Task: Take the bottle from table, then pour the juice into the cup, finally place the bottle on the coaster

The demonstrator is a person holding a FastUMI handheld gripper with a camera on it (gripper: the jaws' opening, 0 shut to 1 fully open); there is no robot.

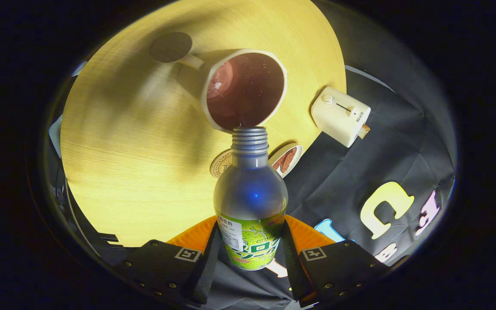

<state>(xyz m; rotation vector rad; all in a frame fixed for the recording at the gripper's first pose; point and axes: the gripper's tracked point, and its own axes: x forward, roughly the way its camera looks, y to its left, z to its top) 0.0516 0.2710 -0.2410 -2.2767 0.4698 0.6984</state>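
Gripping the bottle [250, 202] by its labelled body, the fingers [250, 258] press on it from both sides. Its open threaded neck points ahead at the near rim of the cup [244, 89], which holds dark juice on the round wooden worktop [136, 155]. Two coasters [286, 159] lie just behind the neck; a small white toaster [339, 115] stands near the worktop's edge.
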